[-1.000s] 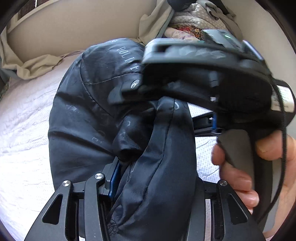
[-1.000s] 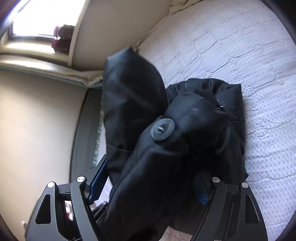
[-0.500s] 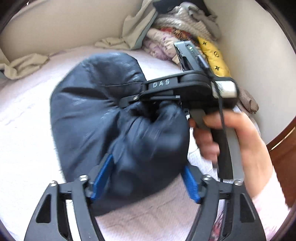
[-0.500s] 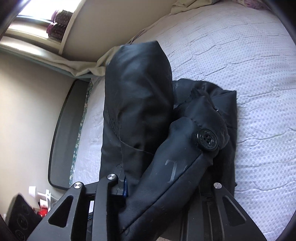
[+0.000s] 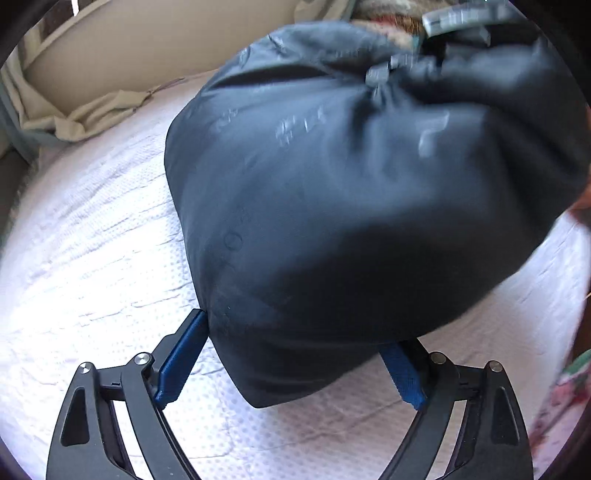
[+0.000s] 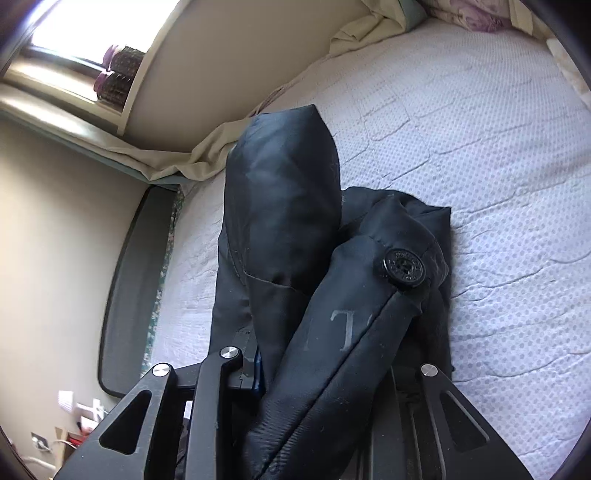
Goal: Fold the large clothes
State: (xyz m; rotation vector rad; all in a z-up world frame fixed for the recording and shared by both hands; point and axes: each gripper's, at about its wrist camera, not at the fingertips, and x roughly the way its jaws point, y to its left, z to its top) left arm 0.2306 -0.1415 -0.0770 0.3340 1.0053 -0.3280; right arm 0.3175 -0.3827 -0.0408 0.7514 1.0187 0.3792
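**Dark jacket bundled between two grippers over a white bed**

Seen from the left wrist: a bulky navy jacket (image 5: 351,206), motion-blurred, filling most of the frame above a white textured bedspread (image 5: 92,258). Left gripper (image 5: 291,358) spread wide, blue pads (image 5: 183,358) on either side of the garment's lower fold without clamping it; left pad touching or just beside the fabric edge, right pad partly hidden behind it. Faint pale lettering across the cloth. At the top right edge, part of the other handheld tool, blurred, pressed into the bunched cloth. Crumpled beige sheet (image 5: 85,110) along the far edge of the bed, by the wall. Pile of patterned fabrics (image 5: 384,26) at top, mostly hidden.

Seen from the right wrist: right gripper (image 6: 325,373) pinching a thick roll of the same jacket (image 6: 288,221), fingers drawn in against the fabric, blue pads almost entirely buried. A large black button (image 6: 404,266) on the rolled flap, near pale letters. Remaining cloth heaped on the bedspread (image 6: 480,147) ahead. Window ledge with hair rollers (image 6: 118,74) at upper left; dark headboard-like panel (image 6: 129,288) beside the mattress.
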